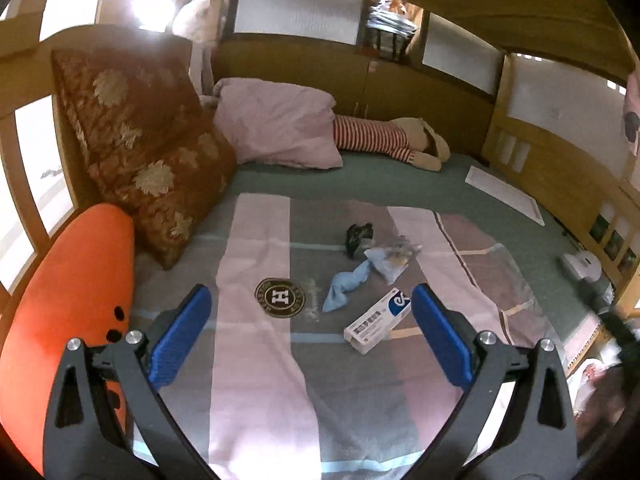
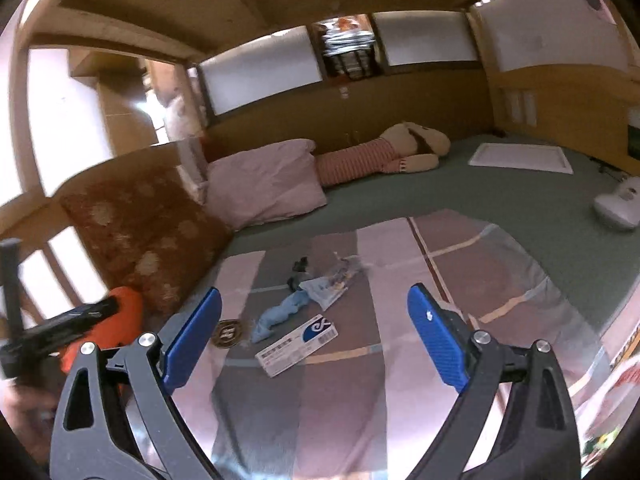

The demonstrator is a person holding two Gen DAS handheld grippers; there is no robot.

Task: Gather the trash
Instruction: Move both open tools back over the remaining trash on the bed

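Approaching the litter on the blanket point(image 1: 256, 360), both grippers are being held wide and empty

The left gripper point(image 1: 311, 334) and right gripper point(image 2: 314, 336) are being aimed at the white carton point(image 1: 378, 321), nearest, beside the blue wrapper point(image 1: 346, 285), clear packet point(image 1: 390, 259) and black scrap point(image 1: 359, 237); the carton is best being pinched across its narrow width

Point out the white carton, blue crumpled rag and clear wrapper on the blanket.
white carton point(image 1: 378, 322), left wrist view, on its printed top face.
blue crumpled rag point(image 1: 344, 285), left wrist view, mid-twist.
clear wrapper point(image 2: 332, 282), right wrist view, on its crinkled middle.
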